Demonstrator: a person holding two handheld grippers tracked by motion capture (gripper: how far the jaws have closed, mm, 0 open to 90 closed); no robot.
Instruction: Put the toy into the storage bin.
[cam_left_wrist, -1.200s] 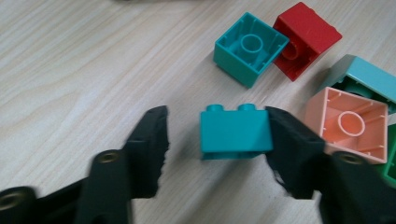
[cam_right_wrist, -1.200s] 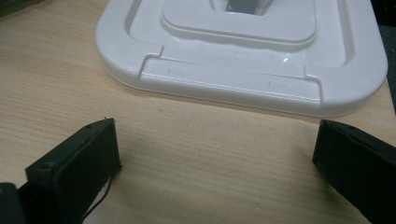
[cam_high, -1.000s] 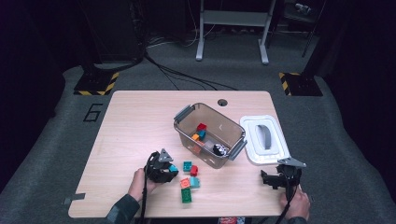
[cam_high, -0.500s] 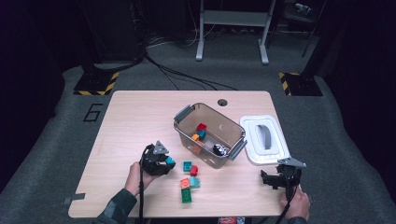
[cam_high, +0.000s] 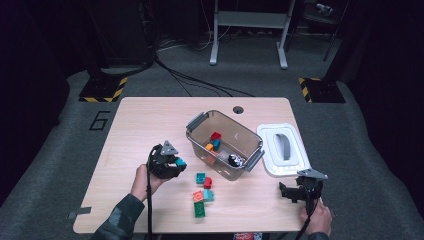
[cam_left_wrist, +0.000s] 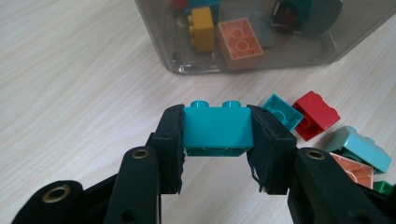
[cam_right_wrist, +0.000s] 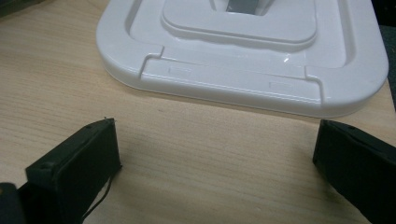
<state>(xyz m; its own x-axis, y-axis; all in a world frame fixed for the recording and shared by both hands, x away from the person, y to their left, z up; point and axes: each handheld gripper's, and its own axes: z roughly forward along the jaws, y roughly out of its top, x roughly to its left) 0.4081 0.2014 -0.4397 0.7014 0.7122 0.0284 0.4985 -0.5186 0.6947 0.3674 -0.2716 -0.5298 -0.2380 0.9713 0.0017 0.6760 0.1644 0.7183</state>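
My left gripper (cam_high: 175, 164) (cam_left_wrist: 216, 140) is shut on a teal brick (cam_left_wrist: 216, 128) (cam_high: 180, 162), held above the table left of the clear bin (cam_high: 224, 144) (cam_left_wrist: 243, 35). Inside the bin lie a yellow brick (cam_left_wrist: 202, 28), an orange brick (cam_left_wrist: 240, 43), a red brick (cam_high: 215, 136) and a dark round piece (cam_high: 234, 160). Loose bricks lie on the table by the bin: teal (cam_left_wrist: 282, 111), red (cam_left_wrist: 316, 115) (cam_high: 207, 182), orange (cam_high: 198, 196), green (cam_high: 199, 209). My right gripper (cam_high: 291, 192) (cam_right_wrist: 215, 163) rests open near the table's front right, nothing between its jaws, just before the white lid (cam_right_wrist: 243, 51) (cam_high: 282, 148).
The wooden table (cam_high: 145, 125) has bare room at the left and back, with a round hole (cam_high: 238, 109) near the far edge. Dark floor with cables and a metal stand lie beyond.
My left gripper has risen off the table with the teal brick and shifted a little left, away from the loose pile. The right gripper has kept still.
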